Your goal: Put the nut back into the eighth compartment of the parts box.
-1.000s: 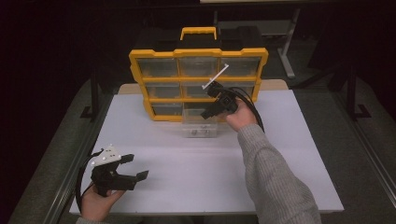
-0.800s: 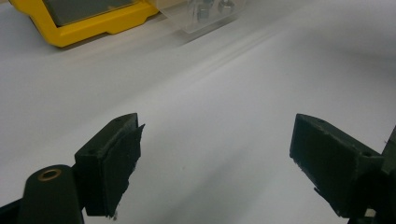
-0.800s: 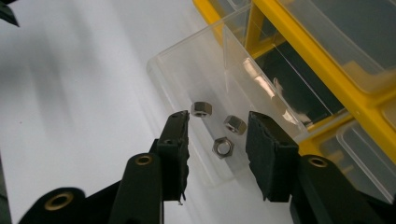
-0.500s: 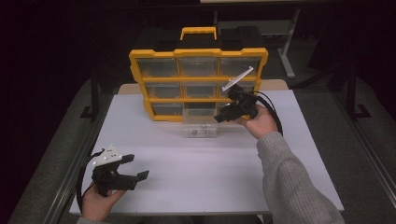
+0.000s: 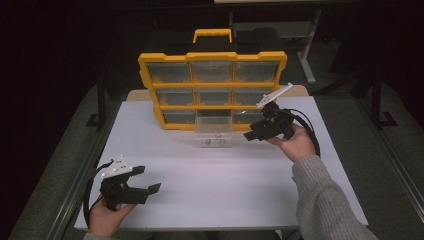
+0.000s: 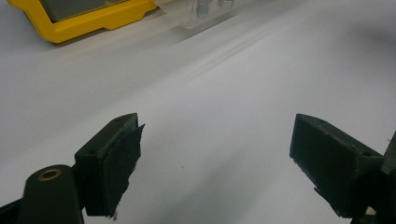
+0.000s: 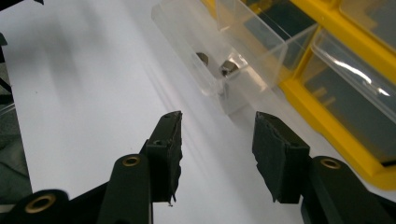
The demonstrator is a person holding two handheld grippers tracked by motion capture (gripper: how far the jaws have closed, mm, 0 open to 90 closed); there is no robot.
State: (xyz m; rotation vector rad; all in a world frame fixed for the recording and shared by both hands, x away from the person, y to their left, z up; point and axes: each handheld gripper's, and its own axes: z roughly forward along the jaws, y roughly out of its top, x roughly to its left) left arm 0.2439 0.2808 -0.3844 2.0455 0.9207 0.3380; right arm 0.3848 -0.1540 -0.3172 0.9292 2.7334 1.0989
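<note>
High view: white tabletop [image 5: 220, 185] in a dark room; clear drawer [image 5: 214, 134] pulled out before the yellow organizer [image 5: 212, 56].
Left gripper view: left claw [image 6: 215, 163] wide open, empty.
Right gripper view: right claw [image 7: 217, 154] just been opening, nothing between its jaws, near the drawer [image 7: 205, 56].

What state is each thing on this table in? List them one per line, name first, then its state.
Yellow organiser: upright, handle on top.
Clear drawer: pulled out at the bottom middle, resting on the table, small metal parts inside.
Other drawers: pushed in.
Right tongs: jaws have just been opening, nothing between them, beside the clear drawer.
Left tongs: wide open, empty, near the table's front edge.
</note>
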